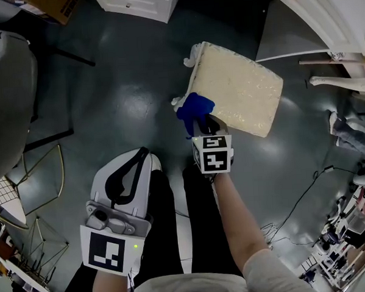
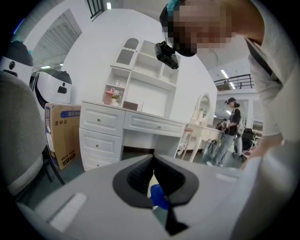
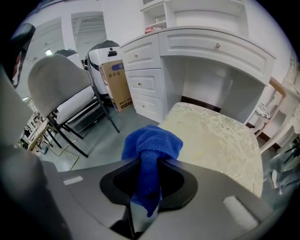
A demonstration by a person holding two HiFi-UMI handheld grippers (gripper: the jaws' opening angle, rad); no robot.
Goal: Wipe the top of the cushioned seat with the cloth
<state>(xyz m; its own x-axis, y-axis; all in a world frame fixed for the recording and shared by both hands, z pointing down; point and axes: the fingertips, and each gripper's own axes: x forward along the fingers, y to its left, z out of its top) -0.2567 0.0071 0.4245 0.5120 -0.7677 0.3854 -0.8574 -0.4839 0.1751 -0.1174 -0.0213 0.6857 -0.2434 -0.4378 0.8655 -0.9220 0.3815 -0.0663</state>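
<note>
Blue print sits on the cardboard box (image 2: 63, 136), but it's too small to read. No other text is legible anywhere.

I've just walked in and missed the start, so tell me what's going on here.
A person holds a hand-held gripper in each hand. The right hand-held gripper is shut on a bunched blue cloth, held at the edge of the cream cushioned seat nearest the person. Whether the cloth presses on the cushion I cannot tell. The left hand-held gripper is shut and empty, low beside the person's legs, away from the seat.
</note>
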